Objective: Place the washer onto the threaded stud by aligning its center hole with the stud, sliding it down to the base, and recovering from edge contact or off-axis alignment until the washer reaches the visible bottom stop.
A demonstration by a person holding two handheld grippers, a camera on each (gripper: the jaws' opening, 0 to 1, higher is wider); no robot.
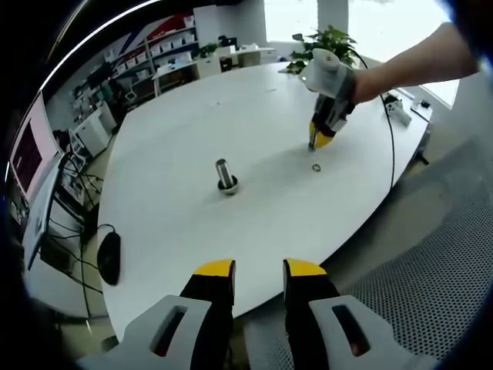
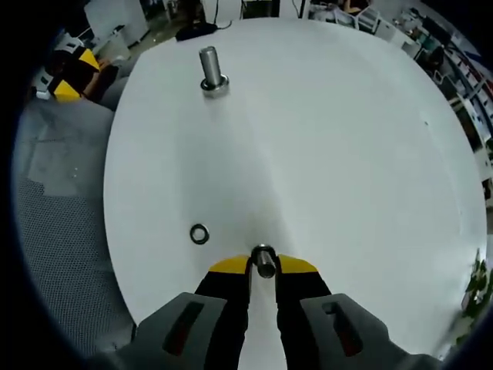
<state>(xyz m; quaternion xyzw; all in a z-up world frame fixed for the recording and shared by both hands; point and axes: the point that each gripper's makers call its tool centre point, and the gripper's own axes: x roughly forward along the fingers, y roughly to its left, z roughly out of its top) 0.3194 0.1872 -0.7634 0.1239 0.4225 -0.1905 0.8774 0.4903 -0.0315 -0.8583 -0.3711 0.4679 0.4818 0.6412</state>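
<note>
The white round table [image 2: 347,154] carries everything. On it the stud [image 2: 210,71] stands upright in its base, bare, well apart from the right claw [image 2: 263,266]. That claw is clamped on a small round metal piece, likely a washer [image 2: 265,262], held just above the table. A second washer [image 2: 199,233] lies flat on the table near its tips. The left claw [image 1: 259,270] hangs apart, empty, off the table's edge.

One white table [image 2: 347,154] carries everything counted here. On it stands one threaded stud [image 2: 210,71] on its base. Two washers are there: one washer [image 2: 199,233] lies flat well apart from the stud, another washer [image 2: 264,260] sits pinched in the right gripper [image 2: 263,267].
</note>
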